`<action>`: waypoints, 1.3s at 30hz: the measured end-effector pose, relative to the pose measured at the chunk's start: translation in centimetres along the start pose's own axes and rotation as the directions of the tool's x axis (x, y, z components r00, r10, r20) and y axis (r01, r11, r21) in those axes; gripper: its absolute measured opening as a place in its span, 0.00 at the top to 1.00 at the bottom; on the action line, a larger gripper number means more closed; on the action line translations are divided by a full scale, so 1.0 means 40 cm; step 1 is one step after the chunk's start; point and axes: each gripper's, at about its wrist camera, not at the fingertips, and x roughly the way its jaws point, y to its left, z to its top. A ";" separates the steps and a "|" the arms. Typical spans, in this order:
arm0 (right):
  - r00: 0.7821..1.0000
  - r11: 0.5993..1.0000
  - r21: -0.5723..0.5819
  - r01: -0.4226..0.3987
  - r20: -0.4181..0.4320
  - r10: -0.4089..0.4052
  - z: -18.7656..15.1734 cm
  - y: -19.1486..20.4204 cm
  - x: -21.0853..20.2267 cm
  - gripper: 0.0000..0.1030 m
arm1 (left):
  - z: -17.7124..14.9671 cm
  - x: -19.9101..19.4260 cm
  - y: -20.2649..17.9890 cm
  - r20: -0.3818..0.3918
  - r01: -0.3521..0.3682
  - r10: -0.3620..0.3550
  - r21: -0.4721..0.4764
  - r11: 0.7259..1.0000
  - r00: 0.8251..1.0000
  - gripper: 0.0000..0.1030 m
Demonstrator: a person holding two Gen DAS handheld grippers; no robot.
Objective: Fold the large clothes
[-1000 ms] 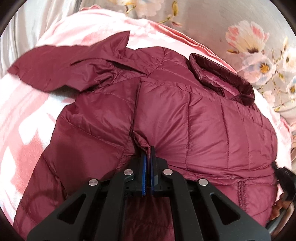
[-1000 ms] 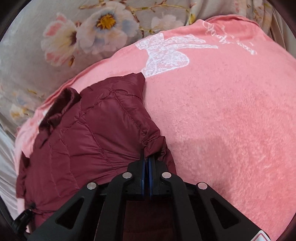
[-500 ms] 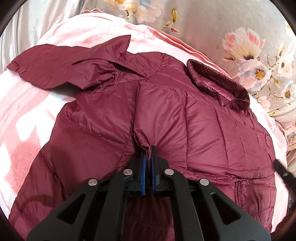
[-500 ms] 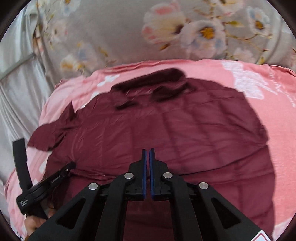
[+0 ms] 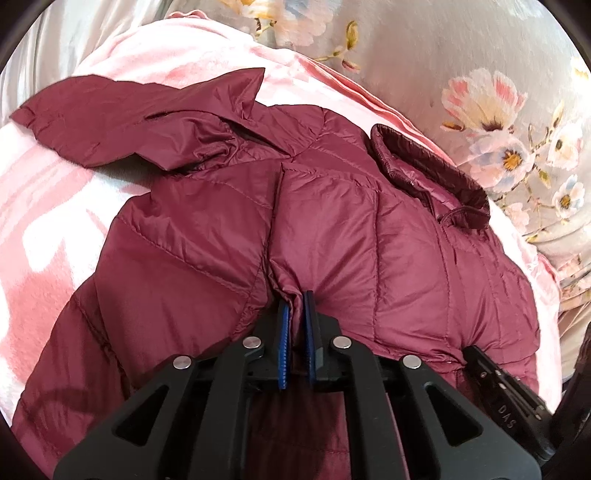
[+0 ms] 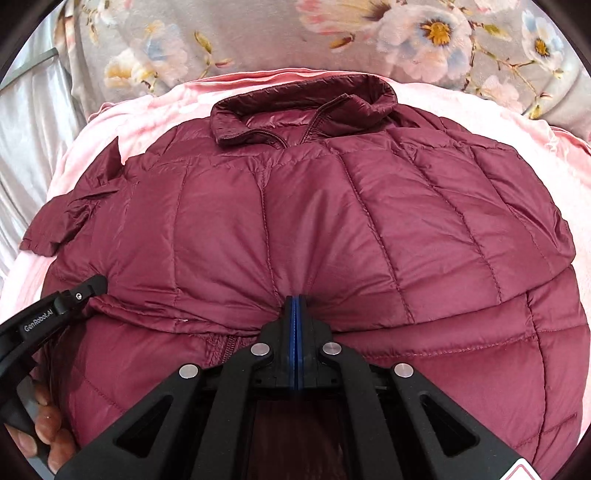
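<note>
A maroon quilted puffer jacket (image 5: 332, 221) lies front up on a pink blanket (image 5: 48, 206), collar (image 6: 303, 96) toward the far side, its lower part folded up over the chest. My left gripper (image 5: 294, 299) is shut on a pinch of the jacket's folded fabric. My right gripper (image 6: 295, 300) is shut on the folded edge near the middle of the jacket (image 6: 332, 229). One sleeve (image 5: 129, 118) lies spread to the left. The right gripper's body shows at the lower right of the left wrist view (image 5: 509, 406); the left one shows in the right wrist view (image 6: 55, 310).
A grey floral bedcover (image 6: 258, 33) lies beyond the blanket (image 6: 546, 147). Shiny grey fabric (image 6: 29, 118) hangs at the far left. A hand (image 6: 44, 428) holds the left gripper at the lower left.
The right gripper swung from the jacket's right side to its middle, and the right sleeve is now folded in. The left gripper kept its pinch and the view shifted slightly.
</note>
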 end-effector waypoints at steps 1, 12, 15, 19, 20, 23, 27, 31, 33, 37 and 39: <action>1.000 1.000 0.002 -0.003 0.001 0.003 -0.001 -0.003 -0.001 1.00 | 0.001 -0.004 0.006 -0.001 0.013 -0.013 -0.014 1.000 1.000 0.92; 1.000 1.000 0.016 -0.003 0.017 0.003 0.008 -0.001 -0.017 1.00 | 0.198 -0.245 0.290 0.244 -0.037 0.127 -0.344 0.938 0.961 0.12; 1.000 1.000 0.007 0.011 0.010 -0.011 0.007 0.004 -0.012 1.00 | 0.276 -0.232 0.427 0.236 -0.117 0.242 -0.445 0.888 0.941 0.12; 1.000 1.000 0.008 0.010 0.012 -0.010 0.006 0.004 -0.011 1.00 | 0.333 -0.195 0.572 0.206 -0.175 0.332 -0.544 0.821 0.921 0.16; 1.000 1.000 0.008 0.009 0.011 -0.010 0.006 0.002 -0.011 1.00 | 0.343 -0.186 0.597 0.202 -0.190 0.352 -0.553 0.811 0.914 0.17; 1.000 1.000 0.009 0.007 0.010 -0.008 0.005 0.000 -0.011 1.00 | 0.368 -0.170 0.650 0.203 -0.195 0.368 -0.573 0.796 0.908 0.20; 1.000 1.000 0.006 0.011 0.010 -0.011 0.006 0.001 -0.011 1.00 | 0.380 -0.135 0.701 0.195 -0.204 0.387 -0.596 0.776 0.901 0.31; 1.000 1.000 0.000 0.019 0.009 -0.019 0.005 0.002 -0.010 1.00 | 0.371 -0.101 0.737 0.173 -0.184 0.359 -0.616 0.766 0.917 0.58; 1.000 1.000 -0.003 0.025 0.009 -0.025 0.005 0.005 -0.010 1.00 | 0.370 -0.097 0.728 0.188 -0.179 0.351 -0.592 0.786 0.917 0.78; 1.000 1.000 -0.005 0.028 0.010 -0.028 0.005 0.007 -0.010 1.00 | 0.380 -0.122 0.662 0.259 -0.153 0.323 -0.514 0.844 0.910 0.99; 1.000 1.000 -0.005 0.028 0.010 -0.028 0.006 0.007 -0.010 1.00 | 0.393 -0.159 0.582 0.318 -0.140 0.298 -0.436 0.889 0.900 0.99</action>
